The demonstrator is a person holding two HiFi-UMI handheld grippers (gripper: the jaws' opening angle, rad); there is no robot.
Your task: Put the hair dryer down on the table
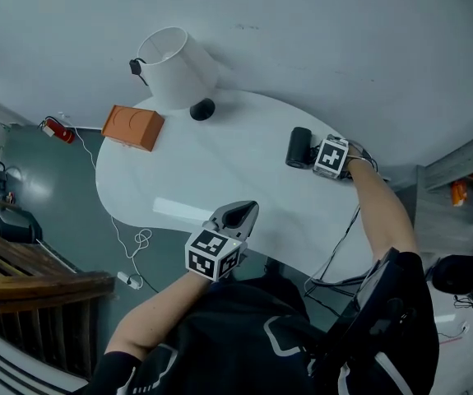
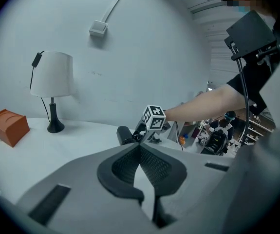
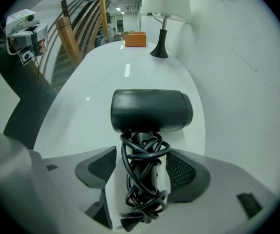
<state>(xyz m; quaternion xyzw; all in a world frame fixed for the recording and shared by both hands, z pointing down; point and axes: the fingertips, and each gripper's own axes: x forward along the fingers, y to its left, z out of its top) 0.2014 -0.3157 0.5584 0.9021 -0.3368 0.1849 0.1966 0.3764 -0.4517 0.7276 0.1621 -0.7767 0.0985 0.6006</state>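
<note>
The black hair dryer [image 1: 299, 147] lies on the white table [image 1: 220, 179] near its right edge, its cord wound round the handle. In the right gripper view the dryer [image 3: 151, 110] has its barrel across the frame and its handle between the jaws. My right gripper [image 3: 142, 156] is open, with a strip of white table showing on each side of the handle. In the head view the right gripper [image 1: 317, 153] sits right behind the dryer. My left gripper [image 1: 248, 209] hovers at the table's near edge, shut and empty, its pads meeting [image 2: 140, 147].
A white lamp [image 1: 174, 64] with a black base stands at the table's far end, an orange box [image 1: 133, 127] to its left. A grey wall borders the table's far side. Wooden railings [image 1: 22, 278] and floor cables [image 1: 133, 245] lie off the left edge.
</note>
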